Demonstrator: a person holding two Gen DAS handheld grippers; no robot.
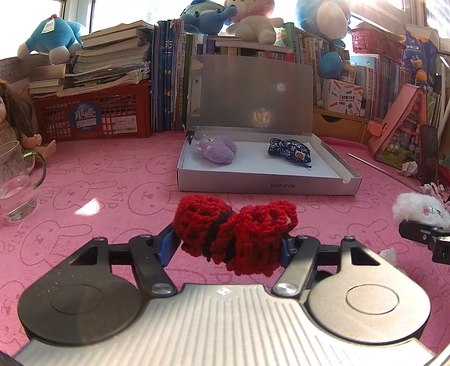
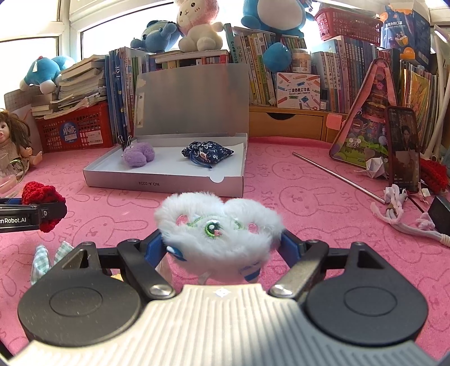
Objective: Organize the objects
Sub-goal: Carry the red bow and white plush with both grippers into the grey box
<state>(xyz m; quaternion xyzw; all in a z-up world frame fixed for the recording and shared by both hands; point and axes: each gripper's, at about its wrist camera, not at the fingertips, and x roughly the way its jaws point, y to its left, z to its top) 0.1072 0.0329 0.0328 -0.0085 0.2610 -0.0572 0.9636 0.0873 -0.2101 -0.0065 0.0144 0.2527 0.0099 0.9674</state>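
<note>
Box (image 1: 267,184), silver and shallow with its lid propped upright against the books (image 1: 168,78), sits at twelve o'clock from both grippers on the pink bunny-print cloth (image 1: 107,180). Inside it lie a purple plush (image 1: 218,149) toward the nine o'clock end and a dark blue floral pouch (image 1: 291,150) toward three o'clock, well apart from each other. Left gripper (image 1: 229,245) is clamped on a red crocheted piece (image 1: 233,231) with a black band around its middle; the blue pads press into the yarn from both sides and the piece hangs clear of the cloth, near the box's front wall. Right gripper (image 2: 222,245) is likewise closed on a white fluffy toy (image 2: 219,228) (green stitched eyes and pink patches facing the camera), squeezed between its blue pads. In the left wrist view the white toy shows at three o'clock; in the right wrist view the red piece shows at nine o'clock. A glass mug (image 1: 17,183) stands at nine o'clock in the left view, just in front of a doll (image 1: 17,124). A phone (image 2: 403,149) stands upright at two o'clock in the right view, with a thin metal rod (image 2: 337,177) lying on the cloth between it and the box. A red basket (image 1: 95,112) piled with books sits at eleven o'clock, and stuffed toys (image 1: 250,17) crowd the shelf top.
</note>
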